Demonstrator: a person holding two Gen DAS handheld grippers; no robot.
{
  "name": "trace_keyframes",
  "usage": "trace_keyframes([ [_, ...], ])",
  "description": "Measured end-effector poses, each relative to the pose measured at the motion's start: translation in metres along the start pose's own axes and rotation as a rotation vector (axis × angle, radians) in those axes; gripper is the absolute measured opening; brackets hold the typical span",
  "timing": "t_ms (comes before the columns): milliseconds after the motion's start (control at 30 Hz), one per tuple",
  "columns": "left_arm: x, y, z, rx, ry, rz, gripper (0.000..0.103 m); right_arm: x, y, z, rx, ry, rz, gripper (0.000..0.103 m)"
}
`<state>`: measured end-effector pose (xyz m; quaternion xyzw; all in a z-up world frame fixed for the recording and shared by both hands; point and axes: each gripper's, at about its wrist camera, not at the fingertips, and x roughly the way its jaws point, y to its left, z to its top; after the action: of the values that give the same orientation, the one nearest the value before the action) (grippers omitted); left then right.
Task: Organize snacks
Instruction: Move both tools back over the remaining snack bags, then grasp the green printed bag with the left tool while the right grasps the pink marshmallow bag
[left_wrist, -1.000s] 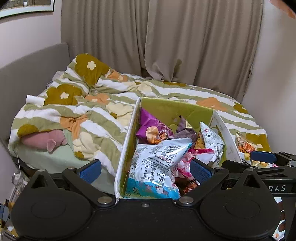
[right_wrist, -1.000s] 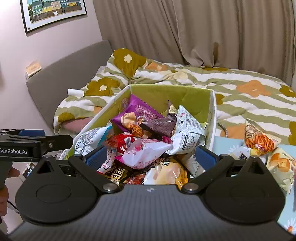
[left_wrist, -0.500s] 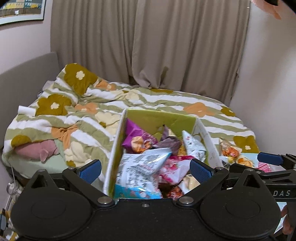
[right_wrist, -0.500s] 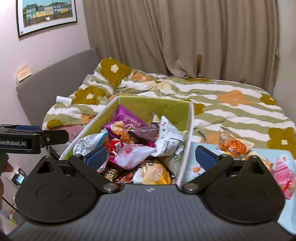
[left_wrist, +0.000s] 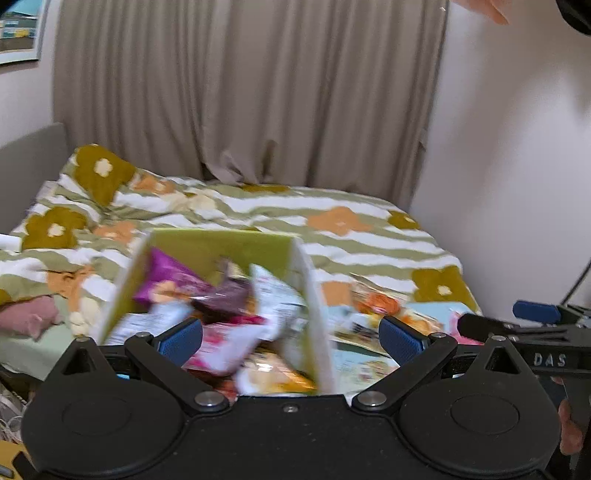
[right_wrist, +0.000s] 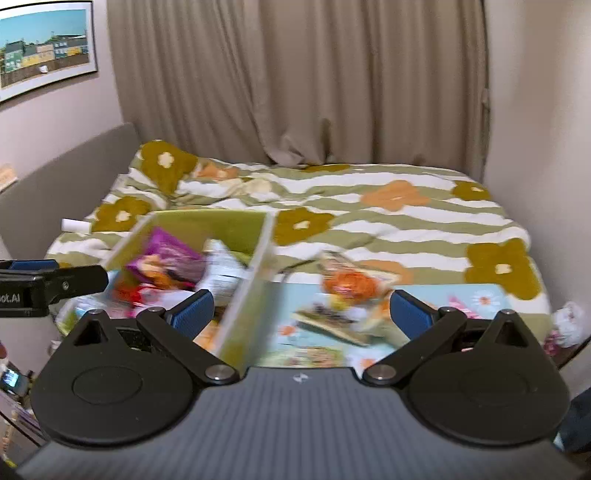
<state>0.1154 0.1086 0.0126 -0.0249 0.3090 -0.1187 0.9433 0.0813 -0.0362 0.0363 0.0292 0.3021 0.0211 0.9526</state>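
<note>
A white box with a green inside stands on the bed, full of snack bags, among them a purple bag. Loose snack packets lie on a light blue flowered mat to the box's right. My left gripper is open and empty, near the box's front right corner. My right gripper is open and empty, above the mat's front edge. Both views are blurred.
A striped flowered duvet covers the bed. Curtains hang behind it and a grey headboard runs along the left. A wall closes the right side. A pink soft thing lies at the bed's left edge.
Both grippers have drawn back and swung to the right. The box now sits further left and lower in both views, and more of the mat and loose packets shows. Jaws stay open.
</note>
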Motion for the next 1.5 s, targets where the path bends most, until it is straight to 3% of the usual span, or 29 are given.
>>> trace_keyframes([
  [300,0.047,-0.095,-0.018,0.068,0.09,-0.006,0.103,0.014,-0.104,-0.01,0.017,0.066,-0.056,0.103],
  [567,0.102,-0.155,-0.037,0.108,0.168,0.097,0.103,0.041,-0.172,-0.017,0.031,0.133,-0.027,0.103],
  [933,0.181,-0.169,-0.076,0.15,0.271,0.325,0.103,0.108,-0.227,-0.036,-0.002,0.279,0.013,0.103],
  [1100,0.202,-0.171,-0.086,0.227,0.292,0.419,0.103,0.133,-0.236,-0.047,0.027,0.324,0.047,0.103],
  [1500,0.226,-0.153,-0.102,0.24,0.368,0.461,0.101,0.162,-0.246,-0.056,0.095,0.362,0.062,0.103],
])
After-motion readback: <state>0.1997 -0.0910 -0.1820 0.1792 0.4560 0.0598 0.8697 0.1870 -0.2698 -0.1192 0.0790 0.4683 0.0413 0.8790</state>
